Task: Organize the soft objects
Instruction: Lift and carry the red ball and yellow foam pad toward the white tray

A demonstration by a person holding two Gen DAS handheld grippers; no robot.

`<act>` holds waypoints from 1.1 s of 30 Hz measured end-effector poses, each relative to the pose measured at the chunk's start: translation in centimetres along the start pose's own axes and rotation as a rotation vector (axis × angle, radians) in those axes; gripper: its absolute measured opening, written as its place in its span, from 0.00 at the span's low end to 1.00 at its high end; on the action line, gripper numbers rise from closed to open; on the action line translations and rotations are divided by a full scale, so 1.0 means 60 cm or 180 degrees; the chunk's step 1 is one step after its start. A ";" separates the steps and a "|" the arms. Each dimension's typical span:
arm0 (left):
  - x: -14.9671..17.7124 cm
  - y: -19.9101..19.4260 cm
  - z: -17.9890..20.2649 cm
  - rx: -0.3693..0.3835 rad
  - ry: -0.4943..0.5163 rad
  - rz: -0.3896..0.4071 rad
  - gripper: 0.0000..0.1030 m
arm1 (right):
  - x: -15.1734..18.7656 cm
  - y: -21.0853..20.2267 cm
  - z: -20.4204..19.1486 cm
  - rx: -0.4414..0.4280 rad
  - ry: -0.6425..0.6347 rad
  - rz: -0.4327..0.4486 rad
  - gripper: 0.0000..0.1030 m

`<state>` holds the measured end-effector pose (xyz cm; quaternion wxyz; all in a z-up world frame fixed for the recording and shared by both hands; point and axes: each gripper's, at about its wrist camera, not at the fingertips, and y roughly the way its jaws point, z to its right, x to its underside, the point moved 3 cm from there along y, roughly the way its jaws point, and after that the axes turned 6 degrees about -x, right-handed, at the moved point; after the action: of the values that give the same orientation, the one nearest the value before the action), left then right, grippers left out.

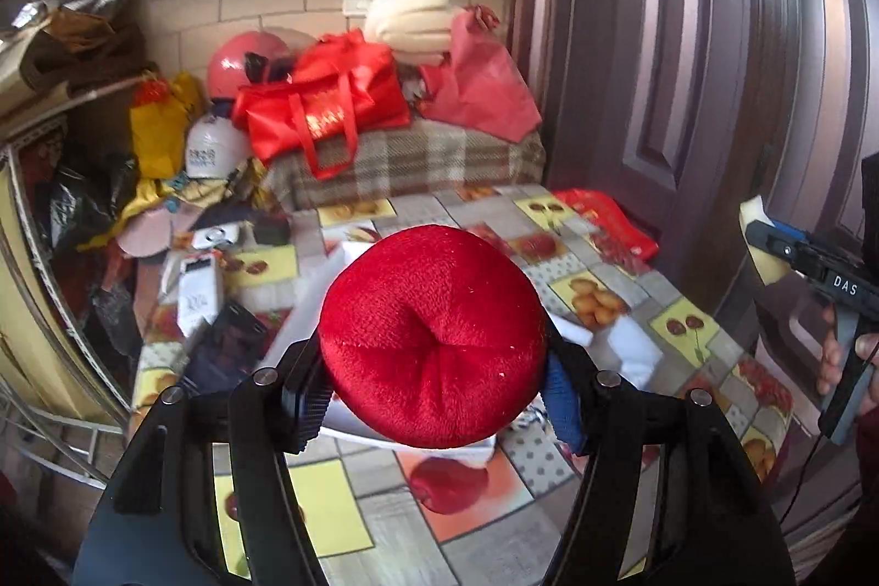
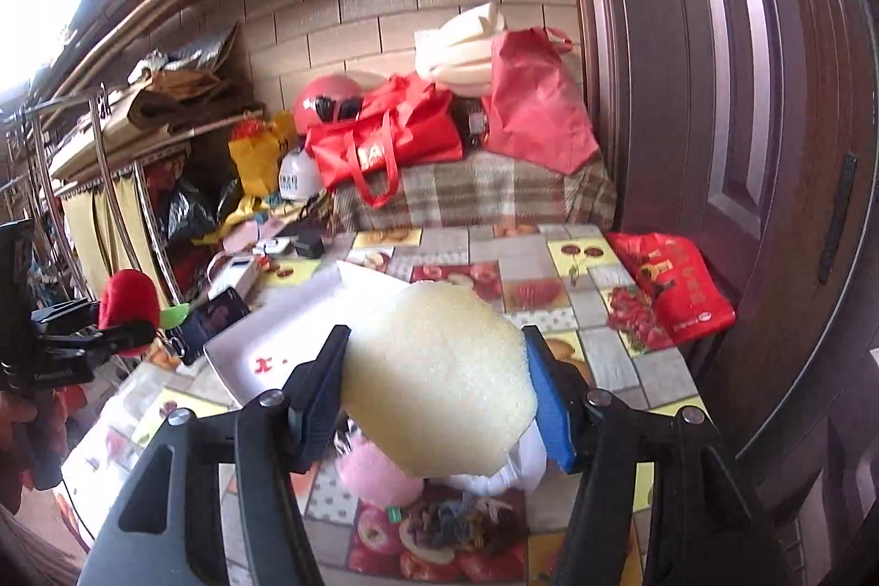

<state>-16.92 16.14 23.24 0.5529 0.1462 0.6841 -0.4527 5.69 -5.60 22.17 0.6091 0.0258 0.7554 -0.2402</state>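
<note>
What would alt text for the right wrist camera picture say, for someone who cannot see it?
A handheld right gripper squeezes a pale yellow sponge above a fruit-patterned tablecloth. At the left edge, the left gripper holds a red plush toy; red bags sit behind.

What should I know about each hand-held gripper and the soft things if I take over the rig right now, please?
Left hand-held gripper: shut on a red plush apple, held in the air above the fruit-print tablecloth.
Right hand-held gripper: shut on a pale yellow foam sponge, also off the table.
On the table: a white tray, apparently empty, at the left; a pink fluffy toy and a white soft item lie below the sponge.
Done: both pieces picked up.
Left: set them down, probably in the tray, then collect the pink and white items.
</note>
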 end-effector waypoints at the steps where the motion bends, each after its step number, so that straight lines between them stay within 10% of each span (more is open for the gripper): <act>1: -0.027 -0.022 -0.022 -0.0087 -0.0029 0.0121 0.63 | -0.023 -0.007 -0.002 -0.0009 0.0022 0.0122 0.59; 13: -0.169 -0.182 -0.115 -0.0465 -0.0188 0.1040 0.63 | -0.160 -0.076 -0.047 -0.0262 0.0253 0.1022 0.59; 33: -0.144 -0.119 -0.112 -0.0588 -0.0357 0.0722 0.63 | -0.153 -0.052 -0.035 -0.0356 0.0349 0.0890 0.60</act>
<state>-23.10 20.07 34.06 0.6489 0.1456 0.6700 -0.3299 5.11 -5.19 32.09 0.5950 0.1097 0.7888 -0.1088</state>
